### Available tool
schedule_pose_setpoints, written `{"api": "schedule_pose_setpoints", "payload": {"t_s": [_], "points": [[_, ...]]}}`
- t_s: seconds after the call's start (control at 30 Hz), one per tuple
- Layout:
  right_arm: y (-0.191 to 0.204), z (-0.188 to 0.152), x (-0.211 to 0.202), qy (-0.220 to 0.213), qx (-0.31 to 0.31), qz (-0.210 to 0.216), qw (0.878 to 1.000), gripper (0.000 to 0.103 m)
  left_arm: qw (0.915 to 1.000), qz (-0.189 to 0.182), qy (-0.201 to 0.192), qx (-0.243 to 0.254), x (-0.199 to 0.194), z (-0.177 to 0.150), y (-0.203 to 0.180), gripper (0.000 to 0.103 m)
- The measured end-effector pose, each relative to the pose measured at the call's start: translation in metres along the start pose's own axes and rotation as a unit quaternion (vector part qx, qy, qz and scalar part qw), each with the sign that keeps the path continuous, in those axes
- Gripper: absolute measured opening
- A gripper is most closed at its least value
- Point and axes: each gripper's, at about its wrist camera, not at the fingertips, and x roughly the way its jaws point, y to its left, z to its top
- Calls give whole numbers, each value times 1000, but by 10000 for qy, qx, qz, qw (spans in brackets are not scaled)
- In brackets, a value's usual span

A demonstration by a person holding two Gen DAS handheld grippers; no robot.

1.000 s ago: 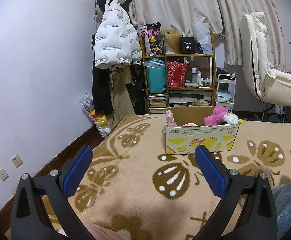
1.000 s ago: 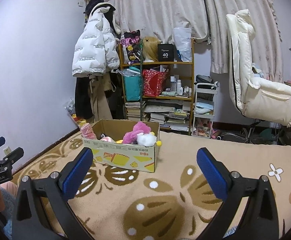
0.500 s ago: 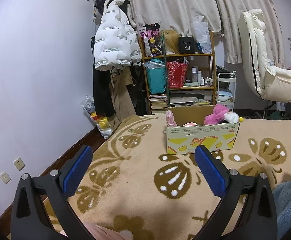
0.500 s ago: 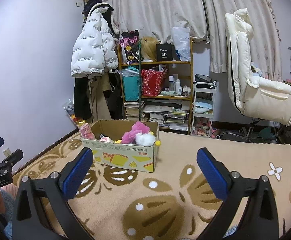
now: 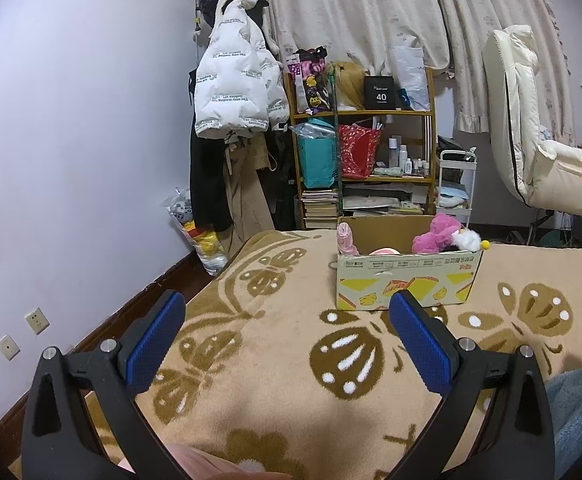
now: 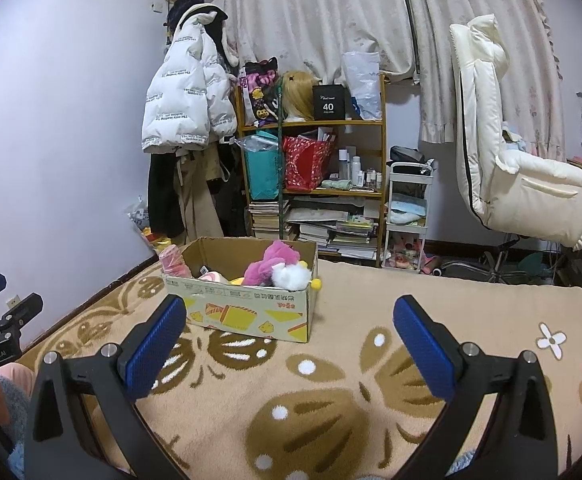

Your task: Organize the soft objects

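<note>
Bedroom clutter backs a butterfly blanket (image 5: pixel 275 360) bearing the box (image 5: pixel 407 280), already holding the toys (image 6: pixel 275 268); none seem left outside. Left gripper (image 5: pixel 287 344) and right gripper (image 6: pixel 287 344) gape wide, empty.

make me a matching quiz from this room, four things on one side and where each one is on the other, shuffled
Things:
1. pink plush
2. white jacket
3. red bag
4. box

Places:
a. on the blanket
b. on the shelf
c. in the box
d. hanging by the wall

Pairs: 1-c, 2-d, 3-b, 4-a
</note>
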Motion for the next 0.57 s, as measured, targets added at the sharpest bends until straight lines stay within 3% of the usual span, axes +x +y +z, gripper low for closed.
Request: {"api": "schedule_pose_setpoints", "payload": {"t_s": [0.57], "points": [[0, 0, 2, 19, -41, 37, 10000, 103, 9999, -108, 103, -63, 4, -1, 2, 101]]}}
